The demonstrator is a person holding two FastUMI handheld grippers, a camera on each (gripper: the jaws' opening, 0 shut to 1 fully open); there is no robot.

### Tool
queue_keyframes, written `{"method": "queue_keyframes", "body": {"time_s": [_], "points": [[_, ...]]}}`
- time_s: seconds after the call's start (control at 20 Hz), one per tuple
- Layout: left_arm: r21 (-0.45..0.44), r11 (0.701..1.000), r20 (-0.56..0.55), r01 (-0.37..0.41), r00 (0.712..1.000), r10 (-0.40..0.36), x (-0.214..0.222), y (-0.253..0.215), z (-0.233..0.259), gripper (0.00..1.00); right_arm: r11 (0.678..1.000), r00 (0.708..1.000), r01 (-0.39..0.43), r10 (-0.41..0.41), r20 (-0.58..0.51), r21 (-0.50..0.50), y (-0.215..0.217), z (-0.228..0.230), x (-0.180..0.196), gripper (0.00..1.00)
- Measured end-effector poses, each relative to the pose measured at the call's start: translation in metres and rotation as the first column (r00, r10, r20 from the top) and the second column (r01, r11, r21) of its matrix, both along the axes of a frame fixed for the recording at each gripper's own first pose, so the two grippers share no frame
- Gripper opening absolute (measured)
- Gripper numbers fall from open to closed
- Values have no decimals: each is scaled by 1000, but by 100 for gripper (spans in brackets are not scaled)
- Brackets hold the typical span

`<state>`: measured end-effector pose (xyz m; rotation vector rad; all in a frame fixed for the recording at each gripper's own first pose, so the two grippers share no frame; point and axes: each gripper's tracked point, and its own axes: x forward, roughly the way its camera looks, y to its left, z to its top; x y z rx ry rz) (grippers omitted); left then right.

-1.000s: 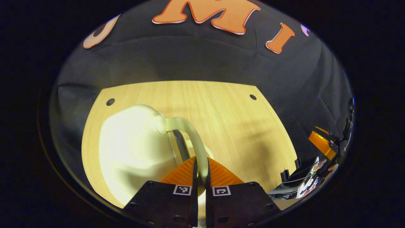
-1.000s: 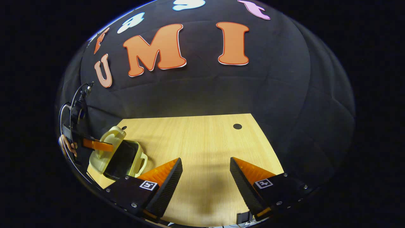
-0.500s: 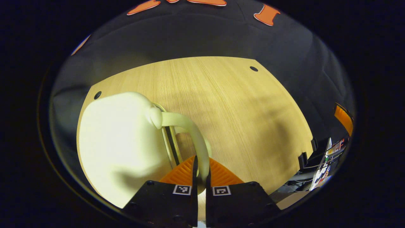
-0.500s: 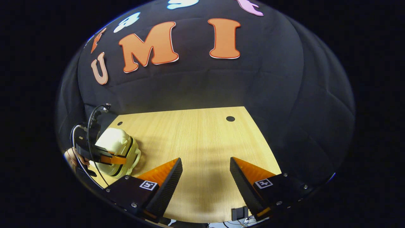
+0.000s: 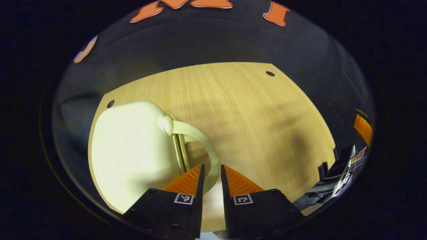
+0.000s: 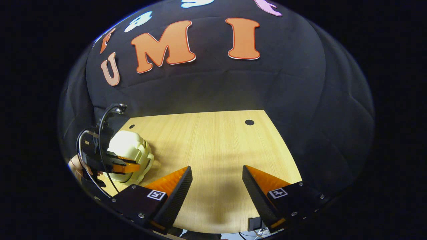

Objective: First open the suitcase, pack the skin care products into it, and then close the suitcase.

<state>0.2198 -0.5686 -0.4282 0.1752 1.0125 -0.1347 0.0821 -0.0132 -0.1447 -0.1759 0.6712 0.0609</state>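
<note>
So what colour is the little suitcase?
Pale cream, almost ivory. The suitcase shows best in the left gripper view, lying shut on the wooden table.

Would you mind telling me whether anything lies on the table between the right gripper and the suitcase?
Nothing visible does. In the right gripper view, bare table lies between the open right gripper and the cream suitcase, where the left gripper sits at its handle.

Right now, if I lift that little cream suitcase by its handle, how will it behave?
The suitcase looks like a smooth hard shell, so probably rigid and a bit slippery. Its thin looped handle looks stiff. Lifted there, it would likely swing.
</note>
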Motion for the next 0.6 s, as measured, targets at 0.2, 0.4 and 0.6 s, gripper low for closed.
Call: {"method": "queue_keyframes", "body": {"time_s": [0.2,0.4,0.6], "points": [[-2,1000,130,-31,991,30,43,-6,47,89,1000,1000,-19,19,2,7,15,2,4,96],[-7,997,273,-78,959,77,56,13,105,94,1000,999,-22,22,44,10,32,12,15,96],[-47,993,405,-112,906,121,72,29,161,95,1000,993,-22,20,116,20,50,32,24,96]]}}
